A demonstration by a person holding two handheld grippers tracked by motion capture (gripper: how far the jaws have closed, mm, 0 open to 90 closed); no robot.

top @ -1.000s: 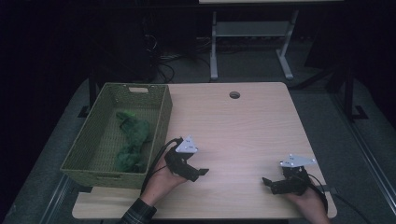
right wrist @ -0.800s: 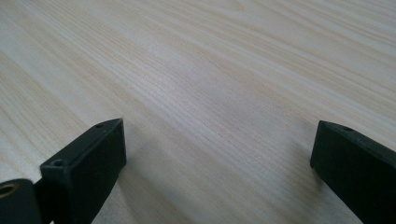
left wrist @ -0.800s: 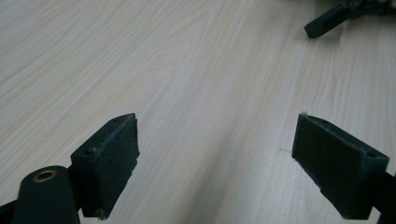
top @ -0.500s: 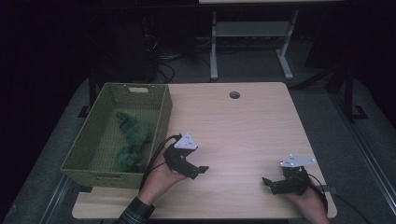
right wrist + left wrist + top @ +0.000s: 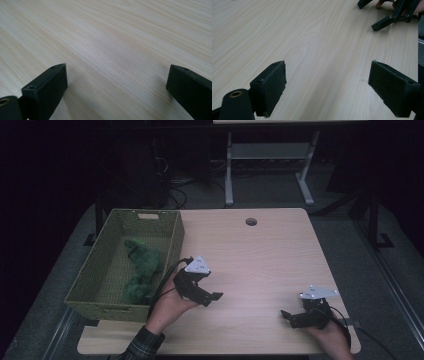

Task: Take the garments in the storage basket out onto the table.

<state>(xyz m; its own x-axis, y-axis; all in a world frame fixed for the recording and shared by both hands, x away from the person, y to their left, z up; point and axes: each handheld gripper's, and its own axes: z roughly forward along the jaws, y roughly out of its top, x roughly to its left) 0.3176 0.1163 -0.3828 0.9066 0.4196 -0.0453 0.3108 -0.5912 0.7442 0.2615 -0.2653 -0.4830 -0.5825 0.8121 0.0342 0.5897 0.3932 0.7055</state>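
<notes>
- Pale wood-grain rectangular table (image 5: 280, 255) w/ a round cable hole (image 5: 251, 221) near its far edge; bare top runs between the two grippers.
- Olive-green woven rectangular basket (image 5: 172, 245) sits on the table's left part, long side running front to back.
- Crumpled dark-green cloth (image 5: 142, 270) lies inside the basket, approx. along its middle toward the right wall, stretched from mid-basket toward the near end.
- Left gripper (image 5: 212, 297), black w/ a grey three-cornered plate on top, held in the person's left hand (image 5: 167, 307) just beside the basket's near right corner, outside it. Jaws point right, away from the basket, so the cloth is behind & to the left of the gripper, the basket wall between them; not touching.
- Left gripper view: jaws spread wide, nothing between the pads (image 5: 270, 87), just bare wood under them. Right gripper's black jaws show at top right of that view, well apart.
- Right gripper (image 5: 286, 316), black, same plate, near the table's front right corner, jaws pointing left; well apart from basket & cloth.
- Right gripper view: jaws wide apart (image 5: 117, 92), holding nothing, close above bare tabletop.
</notes>
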